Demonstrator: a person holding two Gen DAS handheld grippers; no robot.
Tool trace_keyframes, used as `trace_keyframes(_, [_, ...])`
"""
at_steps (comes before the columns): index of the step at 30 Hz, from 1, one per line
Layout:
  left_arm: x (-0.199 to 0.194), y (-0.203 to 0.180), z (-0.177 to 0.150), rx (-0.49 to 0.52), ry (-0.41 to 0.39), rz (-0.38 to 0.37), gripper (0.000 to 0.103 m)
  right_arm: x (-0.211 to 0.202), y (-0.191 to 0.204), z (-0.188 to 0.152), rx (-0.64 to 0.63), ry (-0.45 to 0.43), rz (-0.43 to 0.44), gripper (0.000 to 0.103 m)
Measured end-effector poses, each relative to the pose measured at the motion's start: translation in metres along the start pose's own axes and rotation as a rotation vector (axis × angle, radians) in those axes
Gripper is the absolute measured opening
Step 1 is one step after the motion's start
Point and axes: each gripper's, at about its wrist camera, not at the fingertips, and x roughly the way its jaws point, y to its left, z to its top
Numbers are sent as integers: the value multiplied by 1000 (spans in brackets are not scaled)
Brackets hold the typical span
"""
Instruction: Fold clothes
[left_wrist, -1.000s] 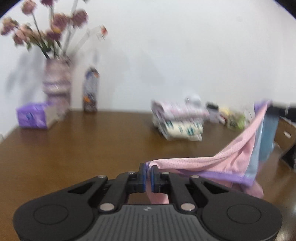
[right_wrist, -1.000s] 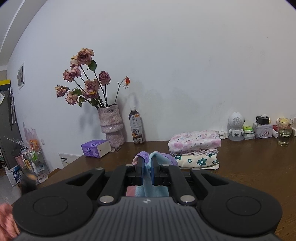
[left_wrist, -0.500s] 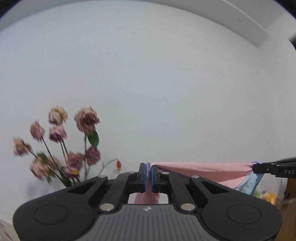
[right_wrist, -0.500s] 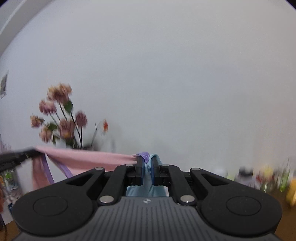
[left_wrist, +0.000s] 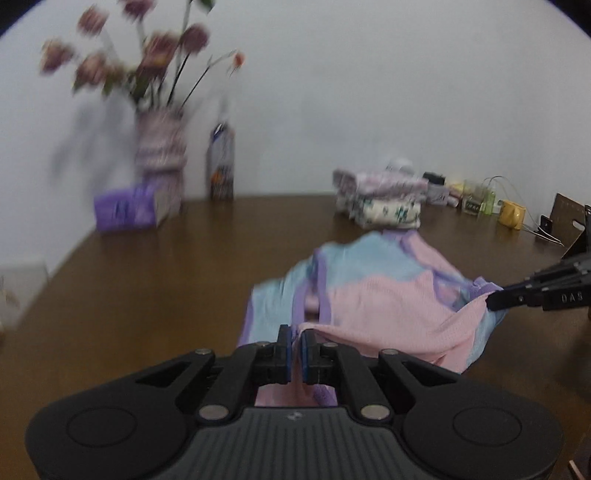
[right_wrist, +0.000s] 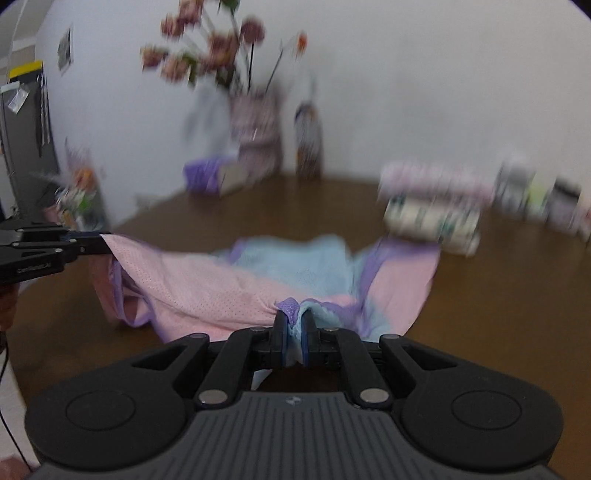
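The left hand-held gripper (left_wrist: 294, 334) is pinching one edge of a pink, light-blue and purple-trimmed garment (left_wrist: 376, 295), its blue pads pressed together on a fold of pink mesh. The right hand-held gripper (right_wrist: 293, 325) is likewise clamped on the cloth, nipping a bunched bit of purple trim and blue fabric at the opposite edge. Between the two, the garment is stretched sideways, its near edge raised and its far part spread on the brown desk (left_wrist: 147, 280). Each wrist view catches the other tool at the side of the frame, gripping its corner of the pink edge. Just behind the garment sits a stack of folded floral clothes (left_wrist: 380, 201). Farther left along the white wall stand a vase of dried roses (left_wrist: 160, 155), a bottle (left_wrist: 221, 168) and a purple tissue box (left_wrist: 125, 208) (all blurred, so labels cannot be read). Small items crowd the desk's right rear corner (left_wrist: 476, 199).
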Motion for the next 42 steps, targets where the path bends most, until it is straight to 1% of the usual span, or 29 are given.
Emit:
trace_keyframes(3, [0,6,-10,-39,25,-6,4,6,7,-23,38,36,32,7])
trace_keyframes(7, [-8,-1,-13,-58,20,-30,6,2,5,-33,117,42,53,7])
trace_keyframes(8, [-9,-3,-13,-67,16,-31,11,1,4,-35,131,41,53,7])
trace_keyframes(10, [-13,-7,-14,-82,4,-26,32,1,3,-38,152,39,50,9])
trace_keyframes(11, [-15,-9,-15,-89,-4,-25,55,1,3,-39,160,40,49,10])
trace_keyframes(12, [-17,-10,-16,-96,-12,-22,73,1,3,-40,165,39,45,15])
trace_keyframes(13, [-19,-12,-18,-101,-27,-15,79,0,4,-43,167,35,38,31])
trace_keyframes(14, [-21,-13,-19,-107,-42,-13,82,-2,6,-46,166,29,30,44])
trace_keyframes(15, [-23,-13,-21,-116,-55,-19,83,-3,8,-49,159,20,20,62])
trace_keyframes(16, [-24,-13,-22,-129,-59,-23,85,-6,10,-52,148,9,8,65])
trace_keyframes(17, [-25,-13,-23,-141,-63,-27,89,-8,13,-54,136,-2,-4,66])
trace_keyframes(19, [-24,-14,-25,-161,-62,-16,90,-13,16,-58,128,-22,-12,76])
trace_keyframes(22, [-20,-17,-27,-174,-44,50,90,-17,16,-61,137,-48,-30,80])
trace_keyframes(24, [-16,-21,-28,-179,-29,92,91,-16,16,-64,131,-63,-74,80])
trace_keyframes(26, [-12,-23,-27,-174,-5,94,91,-14,17,-66,130,-73,-101,81])
trace_keyframes(28, [-12,-24,-28,-167,-4,106,91,-12,16,-68,143,-71,-99,81])
trace_keyframes(33, [-14,-25,-30,-140,-49,55,91,-7,18,-72,145,-71,-97,81])
trace_keyframes(36, [-12,-27,-31,-119,-45,72,91,-4,20,-73,144,-72,-85,81])
trace_keyframes(40, [-12,-29,-33,-120,-53,89,91,-3,22,-74,144,-76,-81,81])
trace_keyframes(42, [-13,-30,-34,-119,-66,119,91,-3,22,-75,146,-75,-80,81])
